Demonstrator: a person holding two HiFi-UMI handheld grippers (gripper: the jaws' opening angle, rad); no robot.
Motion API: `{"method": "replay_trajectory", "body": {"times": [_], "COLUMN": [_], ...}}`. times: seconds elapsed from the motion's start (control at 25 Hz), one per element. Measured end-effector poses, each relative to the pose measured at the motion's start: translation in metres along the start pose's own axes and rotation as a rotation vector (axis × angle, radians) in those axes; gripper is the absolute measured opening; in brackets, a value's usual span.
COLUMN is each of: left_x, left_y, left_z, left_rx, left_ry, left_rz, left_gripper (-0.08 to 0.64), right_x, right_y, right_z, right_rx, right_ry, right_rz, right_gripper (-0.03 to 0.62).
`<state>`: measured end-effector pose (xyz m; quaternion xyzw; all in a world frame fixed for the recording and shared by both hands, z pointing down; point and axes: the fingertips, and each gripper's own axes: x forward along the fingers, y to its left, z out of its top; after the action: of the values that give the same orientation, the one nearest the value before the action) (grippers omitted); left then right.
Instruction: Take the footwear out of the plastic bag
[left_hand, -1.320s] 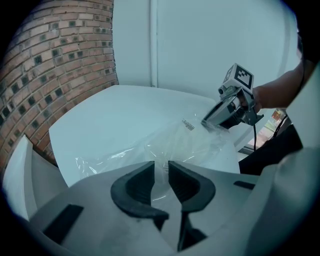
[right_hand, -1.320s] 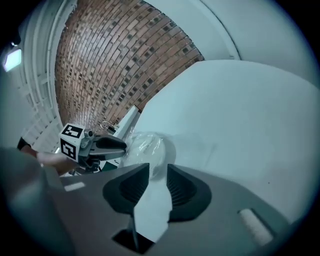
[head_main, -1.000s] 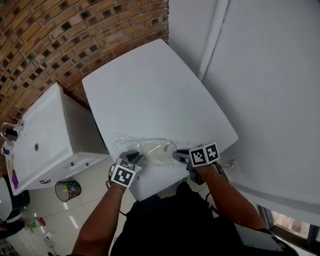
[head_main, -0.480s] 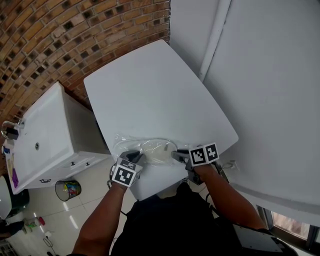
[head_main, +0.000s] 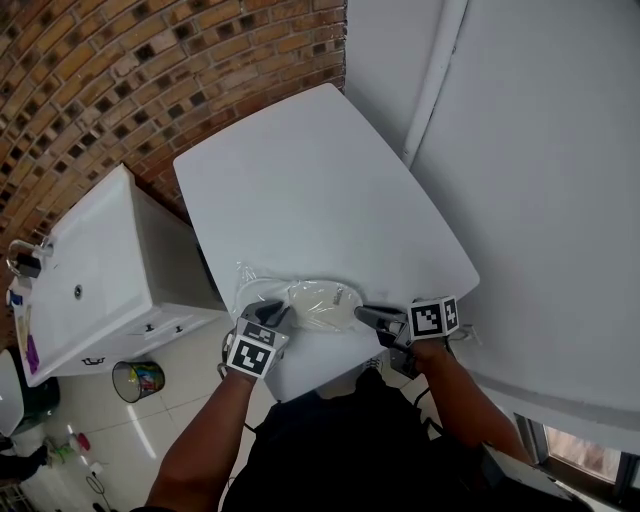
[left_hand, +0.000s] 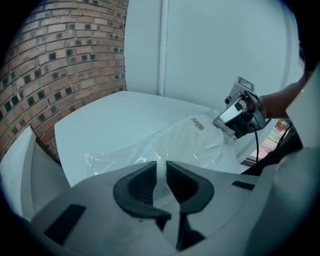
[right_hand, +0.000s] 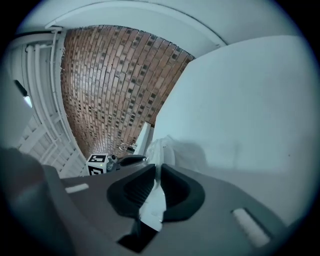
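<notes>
The left gripper (head_main: 272, 316) is pinching the bag (head_main: 258, 290) at its left end, with its jaws nearly together on the film. The right gripper (head_main: 366, 315) is closing its jaws on the film at the bag's right end. The slipper (head_main: 322, 298) is lying inside the bag, near the front edge of the table (head_main: 320, 180).

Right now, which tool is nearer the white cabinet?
Left. The left tool, pinching the plastic bag, is toward the white cabinet; the right tool, jaws closing on bag film, is across the bag, farther off.
</notes>
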<state>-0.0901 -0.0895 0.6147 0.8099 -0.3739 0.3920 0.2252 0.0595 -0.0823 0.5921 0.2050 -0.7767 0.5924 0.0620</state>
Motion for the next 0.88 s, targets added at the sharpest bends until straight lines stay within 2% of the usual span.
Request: {"method": "replay_trajectory", "body": {"times": [0.16,0.4,0.6,0.88], "left_x": [0.001,0.006,0.011,0.018], "left_y": [0.0,0.001,0.001,0.007], "left_z": [0.008,0.007,0.017,0.022], "left_rx": [0.019,0.025,0.043,0.037], "left_ry": [-0.008,0.013,0.018,0.043], "left_rz": [0.007,0.018,0.031,0.04], "left_gripper": [0.061,0.034,0.031,0.026], "right_x": [-0.013,-0.03,-0.05,-0.072], "right_y": [0.006,0.021,0.017,0.022], "right_z": [0.009,0.014,0.024,0.036], "right_rx": [0.034,0.028,0.034,0.041], "right_ry": [-0.057,-0.121,-0.181,-0.251], "right_rz": [0.054,0.111,0.092,0.127], "right_gripper": [0.034,0.029,0.029,0.028]}}
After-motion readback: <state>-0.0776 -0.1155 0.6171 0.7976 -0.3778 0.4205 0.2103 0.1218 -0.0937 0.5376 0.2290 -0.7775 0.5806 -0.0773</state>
